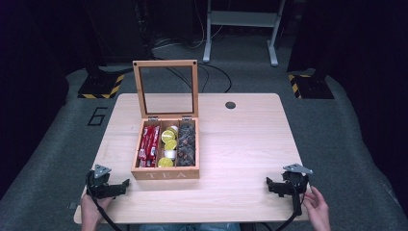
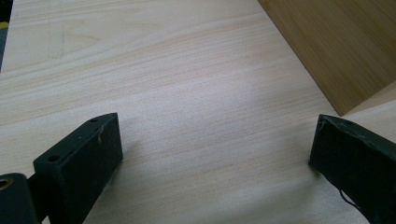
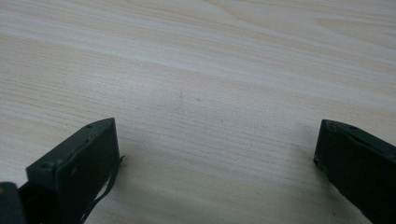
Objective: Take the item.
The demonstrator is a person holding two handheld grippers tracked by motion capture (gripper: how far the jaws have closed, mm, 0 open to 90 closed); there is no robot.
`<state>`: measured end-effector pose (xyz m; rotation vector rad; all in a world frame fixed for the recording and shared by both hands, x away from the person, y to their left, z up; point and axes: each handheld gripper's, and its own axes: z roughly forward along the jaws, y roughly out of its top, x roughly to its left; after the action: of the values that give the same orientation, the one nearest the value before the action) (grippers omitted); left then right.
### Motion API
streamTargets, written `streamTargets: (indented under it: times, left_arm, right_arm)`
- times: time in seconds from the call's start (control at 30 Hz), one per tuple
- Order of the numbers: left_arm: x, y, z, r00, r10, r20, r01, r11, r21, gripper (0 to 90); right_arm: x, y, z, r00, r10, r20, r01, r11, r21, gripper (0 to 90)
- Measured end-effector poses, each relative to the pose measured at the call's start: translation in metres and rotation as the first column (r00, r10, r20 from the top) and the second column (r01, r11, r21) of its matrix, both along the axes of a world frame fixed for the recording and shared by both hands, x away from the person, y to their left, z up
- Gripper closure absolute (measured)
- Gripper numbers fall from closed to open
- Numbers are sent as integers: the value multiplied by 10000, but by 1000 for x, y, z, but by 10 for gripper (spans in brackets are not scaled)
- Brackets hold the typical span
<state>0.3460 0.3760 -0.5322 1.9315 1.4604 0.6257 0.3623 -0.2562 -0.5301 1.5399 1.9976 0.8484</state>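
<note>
Tea box (image 1: 165, 175) between left tongs (image 1: 126, 184), right tongs (image 1: 268, 183)

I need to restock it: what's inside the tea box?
The tea box stands open with three compartments: red packets on the left, yellow-lidded cups in the middle, dark packets on the right. Anything beneath these top layers is covered.

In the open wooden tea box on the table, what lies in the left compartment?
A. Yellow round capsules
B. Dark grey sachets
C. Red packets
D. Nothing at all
C. In the high view the tea box has three compartments, and the red packets lie in the left one; the yellow capsules are in the middle and the dark sachets on the right.
</note>
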Motion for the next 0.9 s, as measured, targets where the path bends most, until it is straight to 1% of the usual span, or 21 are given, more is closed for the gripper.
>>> streamTargets:
  times: [0.07, 0.13, 0.17, 0.57, 0.67, 0.77, 0.9]
  left_arm:
    - [0, 0, 0, 10000, -2, -2, 2, 10000, 3, 22]
    - [0, 0, 0, 10000, -4, 0, 4, 10000, 6, 22]
    - [0, 0, 0, 10000, 0, 0, 0, 10000, 0, 22]
    - [0, 0, 0, 10000, 44, -3, -44, 10000, 17, 22]
    - [0, 0, 0, 9999, 114, 21, -114, 9999, -7, 22]
    - [0, 0, 0, 9999, 114, 20, -114, 9999, -4, 22]
    - [0, 0, 0, 9998, 190, 19, -190, 9998, -31, 21]
  right_arm:
    - [0, 0, 0, 10000, -10, -2, 10, 10000, 2, 0]
    - [1, 5, 0, 9998, -196, 27, 196, 9998, 63, 0]
    - [0, 6, 0, 9999, -113, 3, 113, 9999, 14, 0]
    - [0, 6, 0, 9999, -147, 11, 147, 9999, 41, 0]
    - [0, 5, 0, 10000, -50, -11, 50, 10000, 18, 0]
    - [1, 6, 0, 9999, -114, -3, 114, 9999, 27, 0]
    - [2, 5, 0, 10000, 10, 46, -10, 10000, 13, 0]
